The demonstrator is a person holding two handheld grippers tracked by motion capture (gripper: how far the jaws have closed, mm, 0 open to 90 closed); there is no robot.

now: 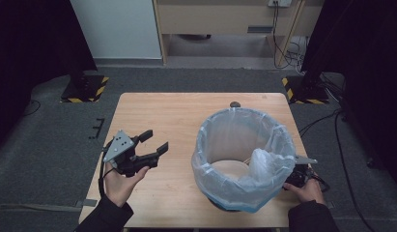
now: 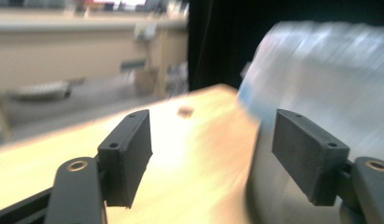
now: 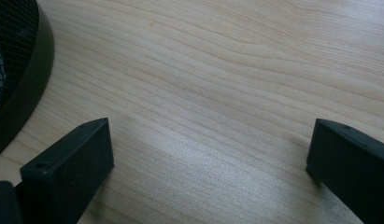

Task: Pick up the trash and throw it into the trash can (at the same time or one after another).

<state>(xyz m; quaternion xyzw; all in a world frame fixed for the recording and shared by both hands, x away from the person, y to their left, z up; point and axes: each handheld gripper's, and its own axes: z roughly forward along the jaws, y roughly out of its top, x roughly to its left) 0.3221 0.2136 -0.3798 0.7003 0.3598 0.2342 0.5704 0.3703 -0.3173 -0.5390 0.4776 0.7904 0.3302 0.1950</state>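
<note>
The bin (image 1: 244,162) is standing on the right half of the table (image 1: 157,116), a dark mesh basket lined with a clear bag (image 1: 213,133) whose top is folded out over the rim, with a loose bunch of plastic sagging inside on the right. The left gripper (image 1: 154,140) is hovering over the table just left of the bin, held in a hand (image 1: 120,183) coming up from the near edge, jaws spread with nothing between them; in the left gripper view the bag is looming blurred on the right. The right gripper (image 1: 298,178) is sitting low behind the bin's right side, half hidden by the bag from above; in the right gripper view its jaws are gaping wide over bare wood, the bin's dark base (image 3: 26,79) curving in at the left. A small dark disc (image 1: 234,104) is lying by the table's far edge, beyond the bin. Nothing is standing between the left gripper and the bin.
</note>
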